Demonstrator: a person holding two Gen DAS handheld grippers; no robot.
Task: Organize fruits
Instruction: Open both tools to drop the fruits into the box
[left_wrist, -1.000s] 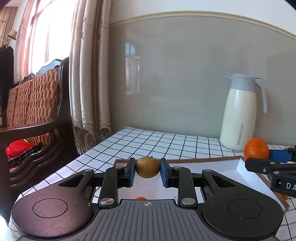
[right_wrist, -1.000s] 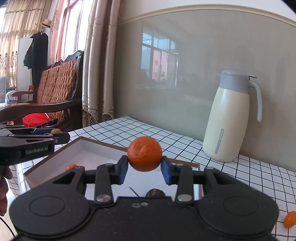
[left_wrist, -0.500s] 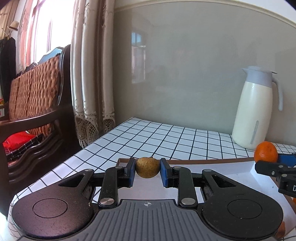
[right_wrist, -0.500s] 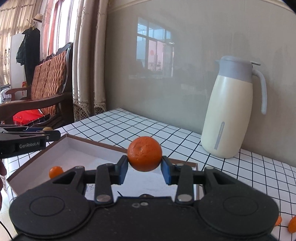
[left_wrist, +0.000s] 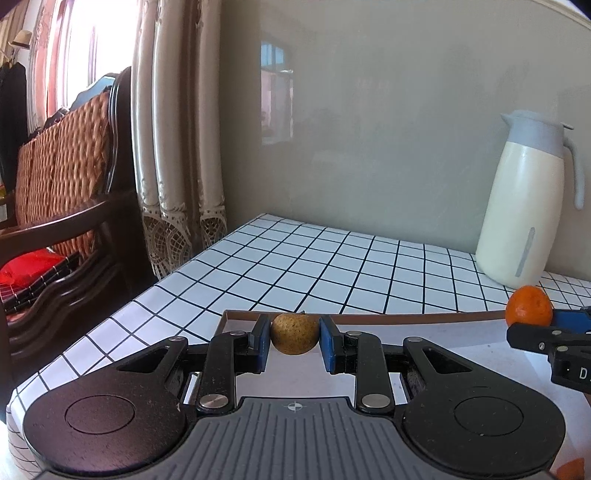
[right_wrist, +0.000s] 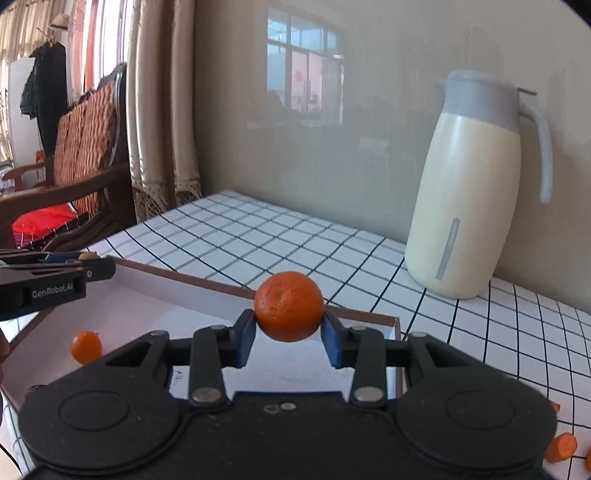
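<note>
We grip a brown fruit (left_wrist: 294, 333) in our left gripper (left_wrist: 294, 341) and an orange (right_wrist: 289, 306) in our right gripper (right_wrist: 289, 338), both over the box (right_wrist: 207, 283); released this high, either could roll out.

The left gripper (left_wrist: 294, 344) sat low in the centre of its frame, fingers (left_wrist: 261, 343) clamped on a small brown fruit (left_wrist: 294, 333). The right gripper (right_wrist: 289, 339) likewise pinched an orange (right_wrist: 289, 305) between its fingers (right_wrist: 244, 338).
</note>
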